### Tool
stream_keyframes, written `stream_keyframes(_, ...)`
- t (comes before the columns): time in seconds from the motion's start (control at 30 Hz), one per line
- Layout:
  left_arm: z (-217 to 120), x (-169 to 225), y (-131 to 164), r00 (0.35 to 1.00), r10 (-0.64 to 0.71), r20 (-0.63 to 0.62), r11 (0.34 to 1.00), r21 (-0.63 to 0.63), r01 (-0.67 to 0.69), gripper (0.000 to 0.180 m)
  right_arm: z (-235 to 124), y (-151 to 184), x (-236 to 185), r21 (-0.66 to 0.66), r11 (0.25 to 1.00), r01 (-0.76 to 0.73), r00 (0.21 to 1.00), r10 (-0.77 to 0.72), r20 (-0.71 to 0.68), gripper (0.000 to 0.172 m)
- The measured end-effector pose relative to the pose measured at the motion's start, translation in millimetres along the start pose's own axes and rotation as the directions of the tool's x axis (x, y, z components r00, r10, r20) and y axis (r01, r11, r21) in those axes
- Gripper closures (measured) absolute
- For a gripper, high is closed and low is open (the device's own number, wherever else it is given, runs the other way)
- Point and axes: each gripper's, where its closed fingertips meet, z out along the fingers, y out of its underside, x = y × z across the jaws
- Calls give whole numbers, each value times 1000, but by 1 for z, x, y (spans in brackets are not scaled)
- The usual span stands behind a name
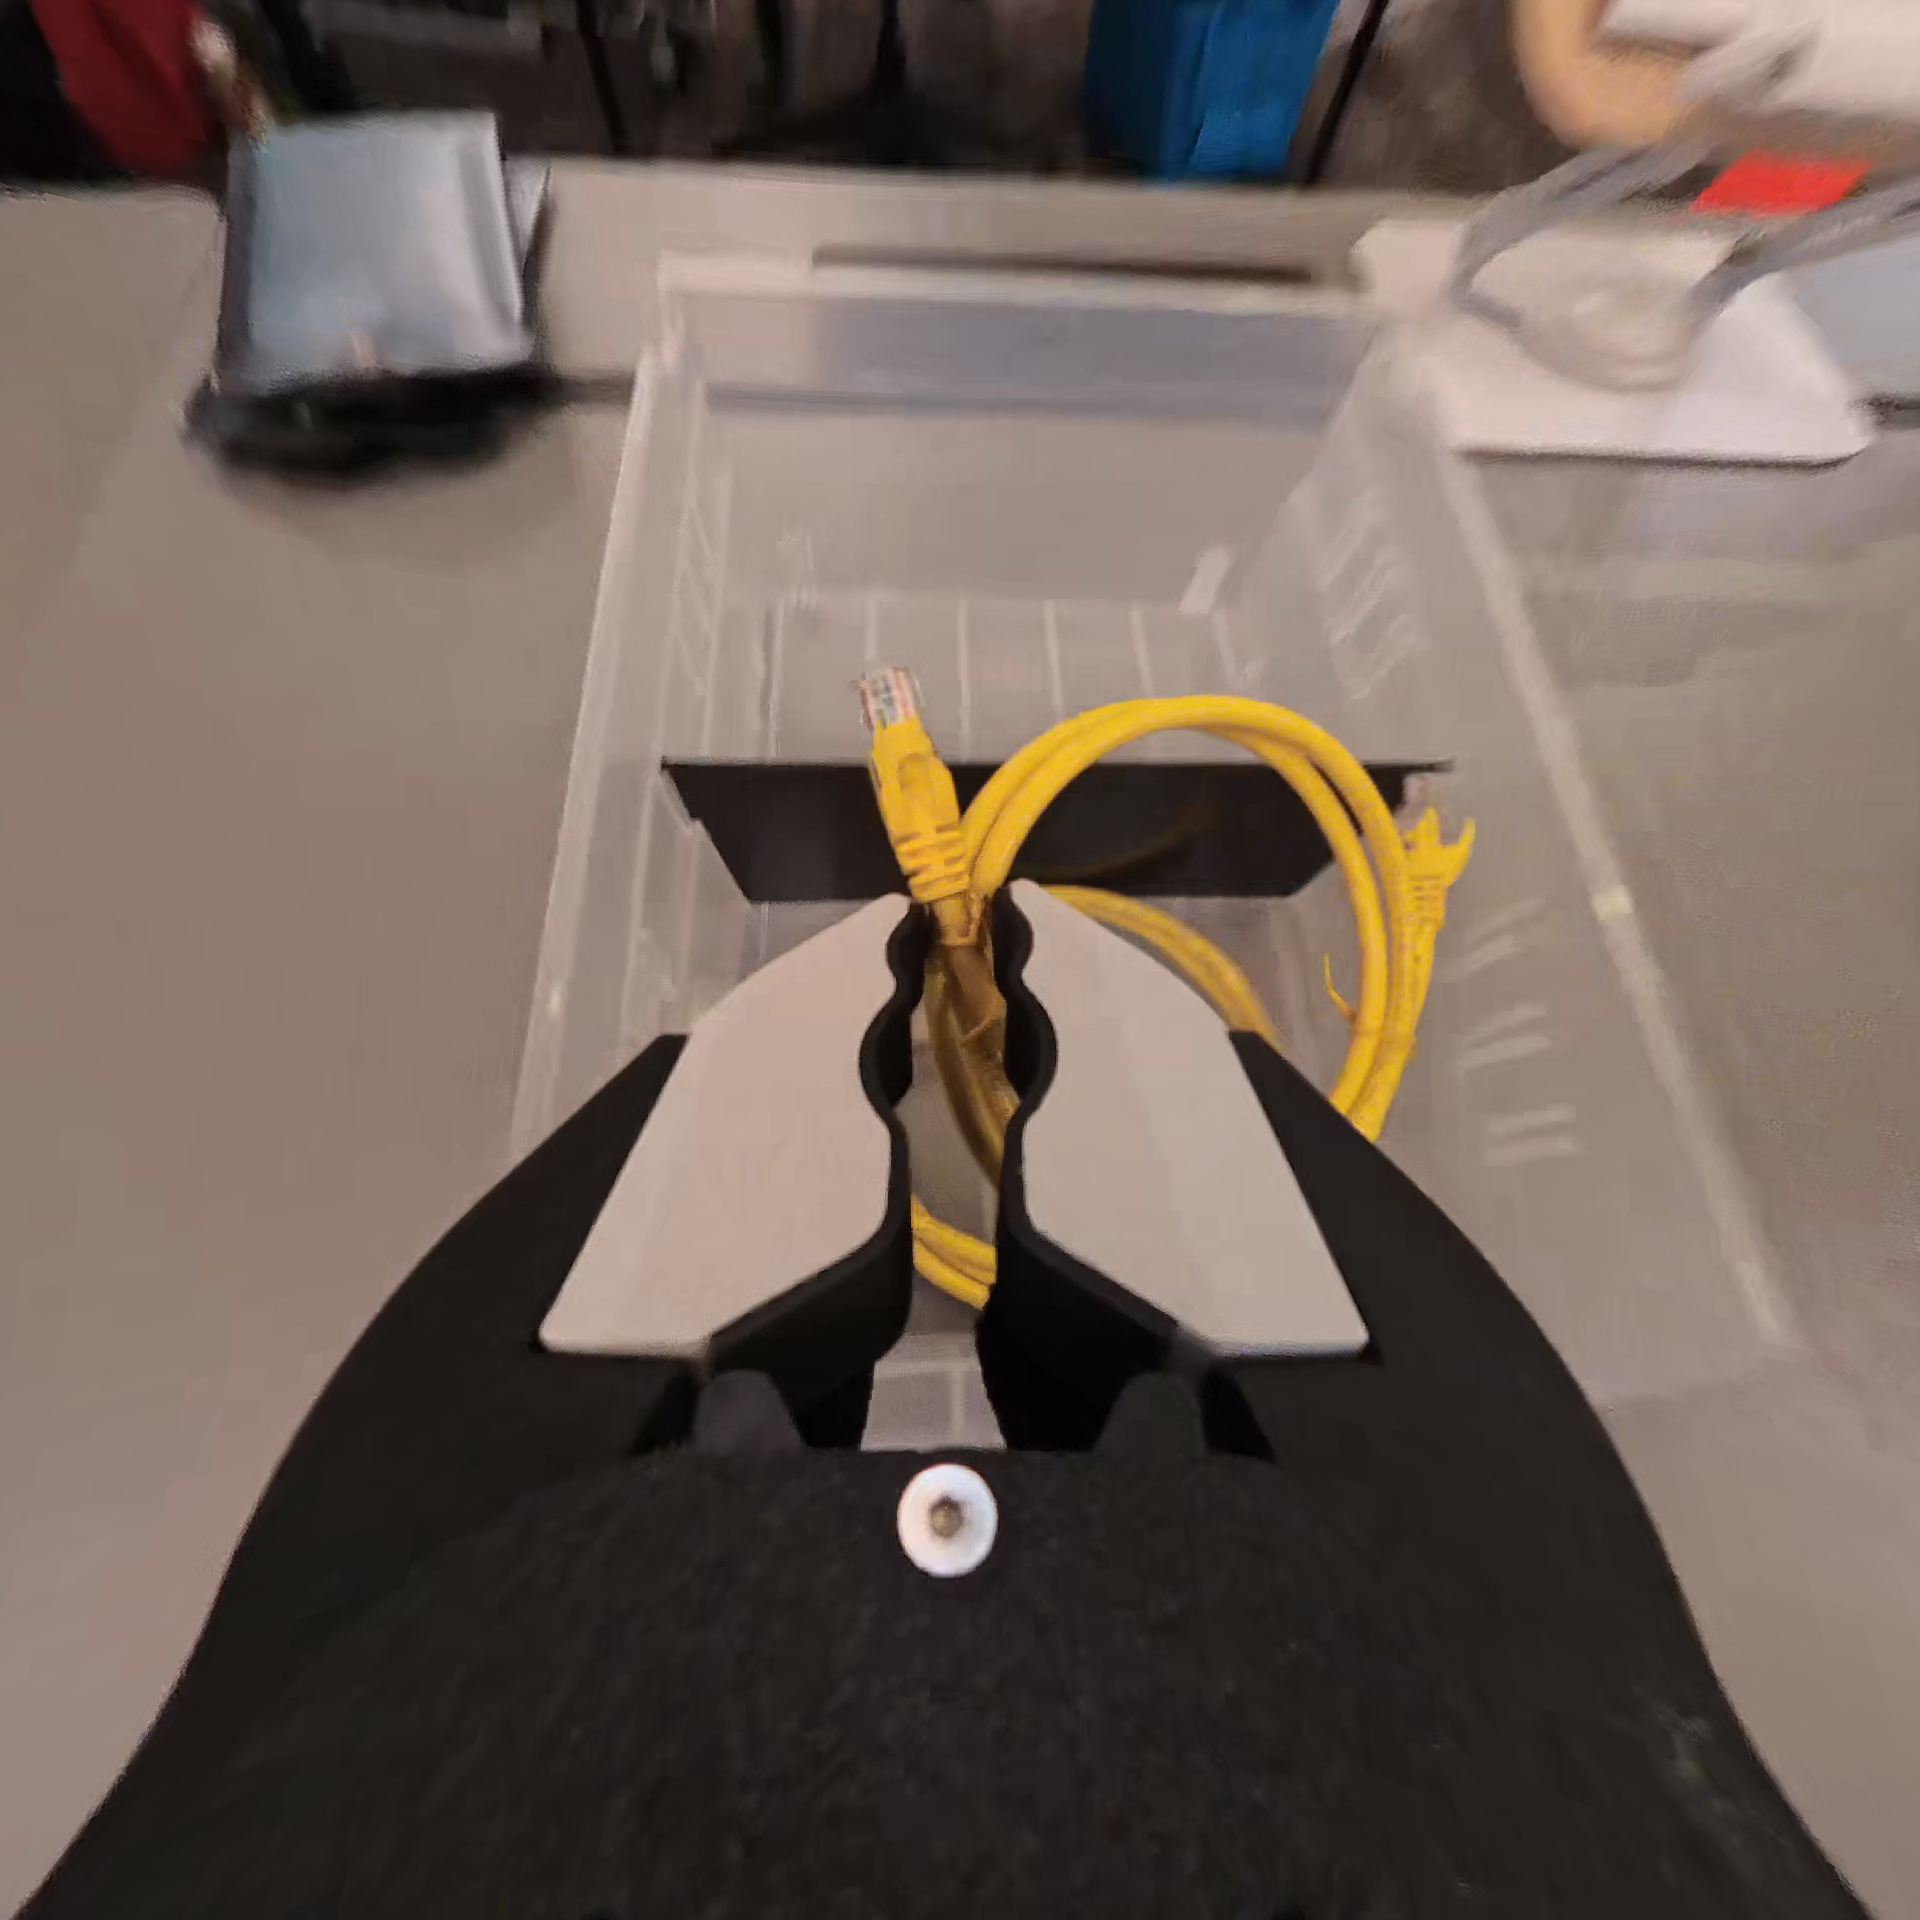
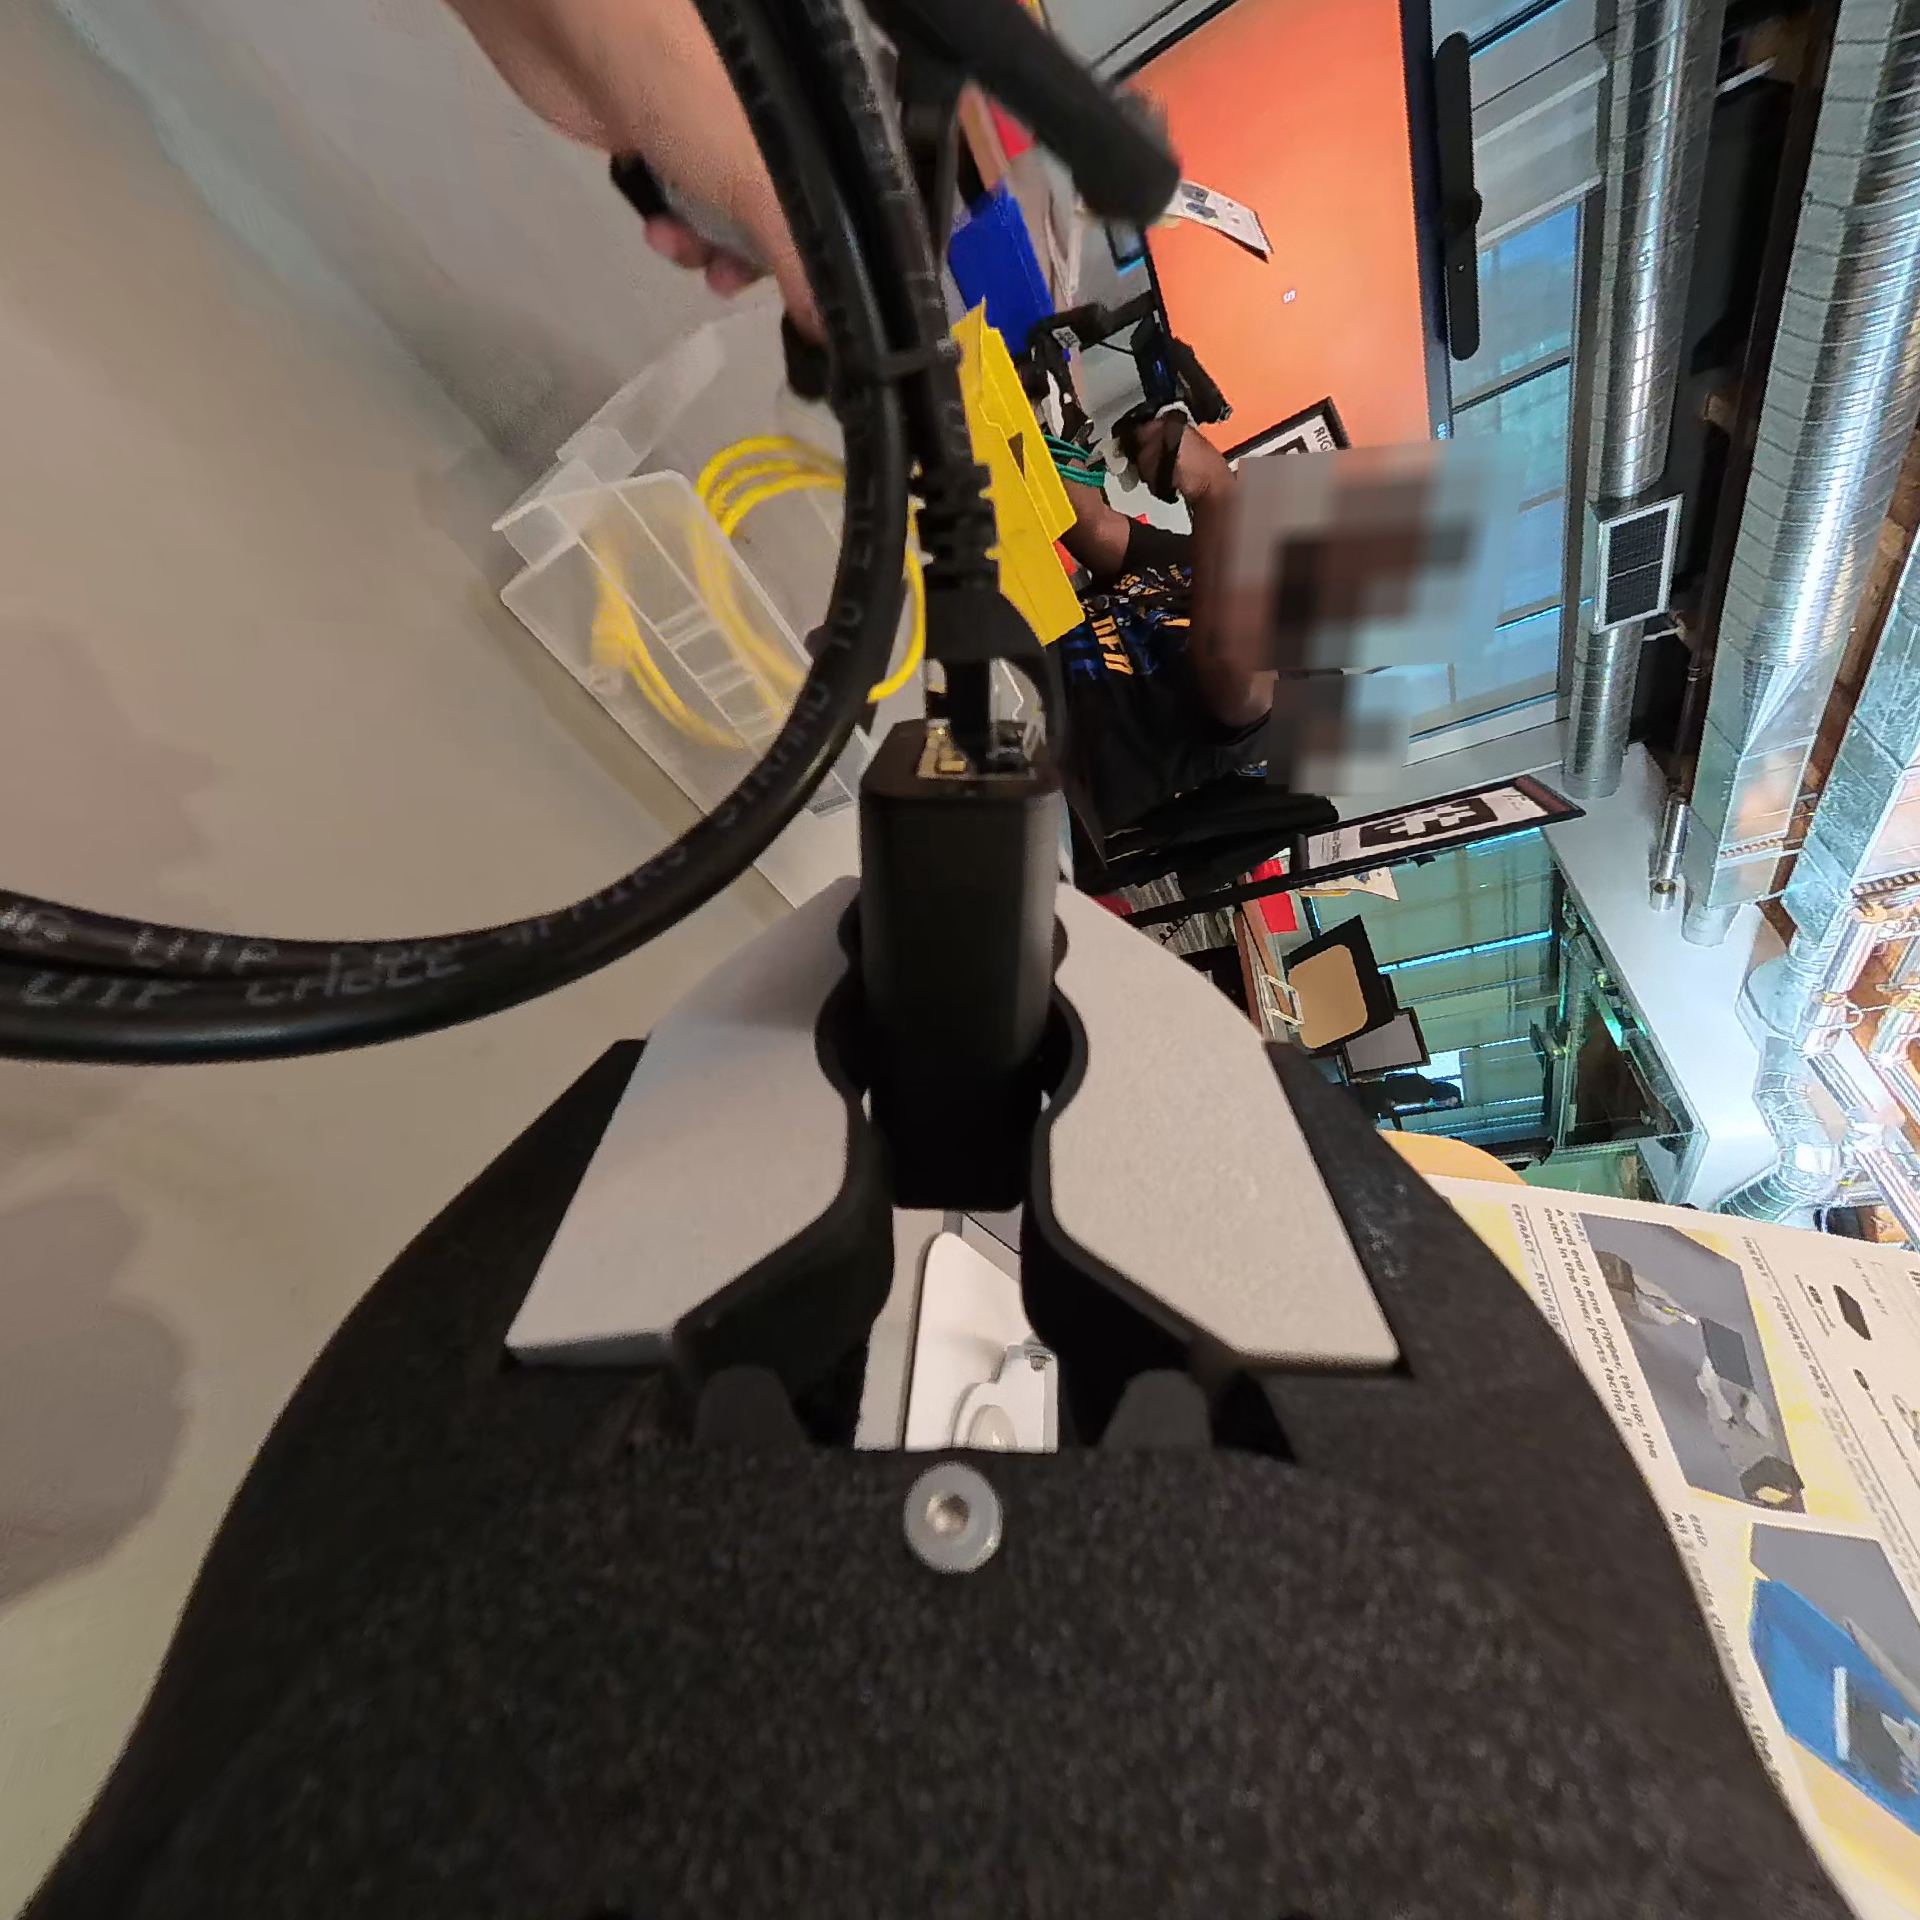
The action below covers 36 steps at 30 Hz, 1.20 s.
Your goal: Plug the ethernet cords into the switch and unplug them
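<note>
Between the left gripper's (image 1: 954, 935) black pads (image 1: 891, 1029): yellow cord (image 1: 1226, 727), clamped just behind its plug boot, pads pressed on both sides. Plug (image 1: 902, 764) pointing up and away past the fingertips, tilted slightly left, clear tip foremost. Rest of the cord looping right and down, second plug (image 1: 1432, 862) hanging at the loop's right side. Below and beyond, clear bin (image 1: 665, 644) on a grey table (image 1: 260, 831), long axis running away from the gripper; black panel (image 1: 800, 842) across it just past the fingertips. Farther back, blurred grey pouch (image 1: 374, 270) at left and white object (image 1: 1662, 405) at right.

In the right gripper (image 2: 958, 935): black switch (image 2: 961, 935), held upright between pressing pads, long axis along the fingers, port face forward. Black cord (image 2: 416, 956) already plugged into that face, sweeping left in a wide arc. Beyond, a hand (image 2: 665, 125) at upper left, the clear bin with more yellow cord at left centre, a seated person farther off, a printed sheet (image 2: 1714, 1403) at lower right.

Judged next move: yellow plug to the switch's port face. Plug axis and switch axis need lining up, tip facing the ports. Left gripper the mover, right the steady holder. Open air above the bin; bin walls and the black cord's arc likely the only obstructions. Free port count too small to tell.
</note>
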Motion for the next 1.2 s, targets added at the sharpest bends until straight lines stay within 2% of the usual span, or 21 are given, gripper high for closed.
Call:
stream_keyframes(0.1,-42,22,-27,995,66,-81,995,81,-60,169,-2,0,3,0,1000,-1,1000,1,-9,147)
stream_keyframes(0.2,-81,63,-39,964,177,-201,981,117,-156,169,-5,-1,6,1,1000,-1,1000,1,-18,147)
stream_keyframes(0.33,-117,123,-30,893,293,-343,955,67,-288,169,-7,-1,9,-1,1000,5,1000,-5,-28,146)
stream_keyframes(0.43,-136,183,-13,780,328,-533,918,-13,-395,169,-8,0,11,-6,1000,11,999,-12,-36,146)
stream_keyframes(0.47,-139,199,-6,749,336,-571,895,-52,-442,169,-8,0,11,-9,1000,13,999,-14,-37,146)
stream_keyframes(0.57,-136,224,6,700,407,-586,796,-148,-587,169,-10,-1,12,-2,1000,16,999,-16,-42,146)
stream_keyframes(0.73,-121,250,3,658,444,-608,710,-209,-672,169,-12,-9,13,22,999,24,999,-23,-43,146)
stream_keyframes(1.03,-120,290,-6,578,481,-660,661,-160,-733,169,-6,-8,5,-15,997,70,997,-70,-25,146)
stream_keyframes(1.2,-120,298,-11,574,473,-668,669,-152,-728,169,-5,-6,4,-36,996,84,996,-86,-31,147)
